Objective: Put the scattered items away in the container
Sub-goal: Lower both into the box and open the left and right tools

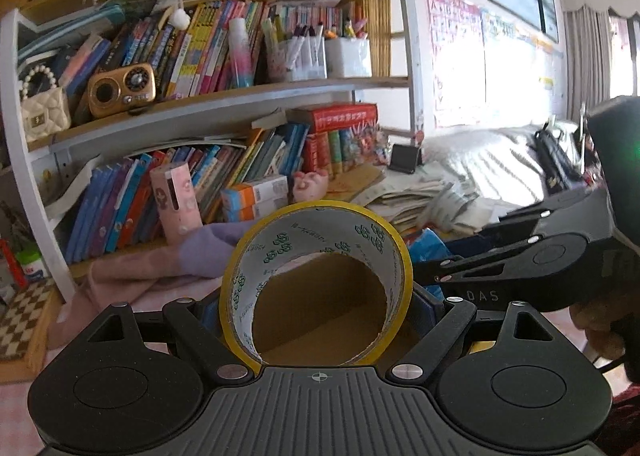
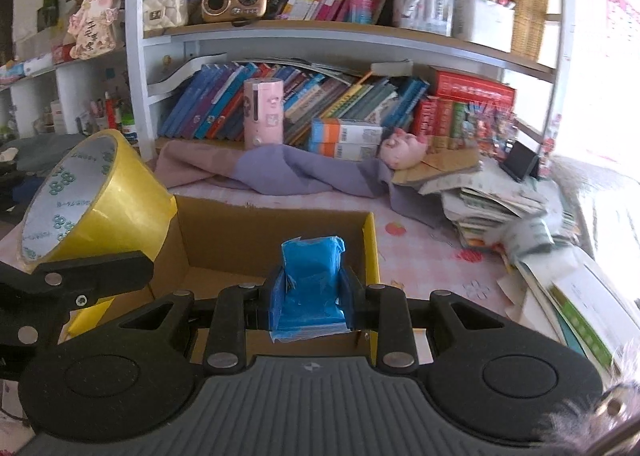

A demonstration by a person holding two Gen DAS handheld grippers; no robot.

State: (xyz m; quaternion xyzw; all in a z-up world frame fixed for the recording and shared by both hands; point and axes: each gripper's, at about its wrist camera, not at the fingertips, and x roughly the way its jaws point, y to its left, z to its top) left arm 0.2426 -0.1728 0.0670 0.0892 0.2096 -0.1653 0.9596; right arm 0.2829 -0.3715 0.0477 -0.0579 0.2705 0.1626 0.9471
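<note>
A roll of yellow tape (image 1: pixel 316 240) stands upright between the blue pads of my left gripper (image 1: pixel 318 308), which is shut on it. Through its core I see the brown inside of an open cardboard box (image 1: pixel 320 320). In the right wrist view the box (image 2: pixel 256 232), with yellow edges, lies just ahead and below, and the tape (image 2: pixel 96 200) hangs over its left rim. My right gripper (image 2: pixel 310 296) is shut on a small blue plastic packet (image 2: pixel 310 280) above the box's near side. The right gripper (image 1: pixel 436 276) also shows at the right of the left wrist view.
A pink and purple cloth (image 2: pixel 288 172) lies behind the box on the pink tabletop. A pile of papers and booklets (image 2: pixel 500 204) fills the right side. A packed bookshelf (image 2: pixel 320 36) stands behind, with a pink cylinder (image 2: pixel 264 112) and a pig toy (image 2: pixel 404 148).
</note>
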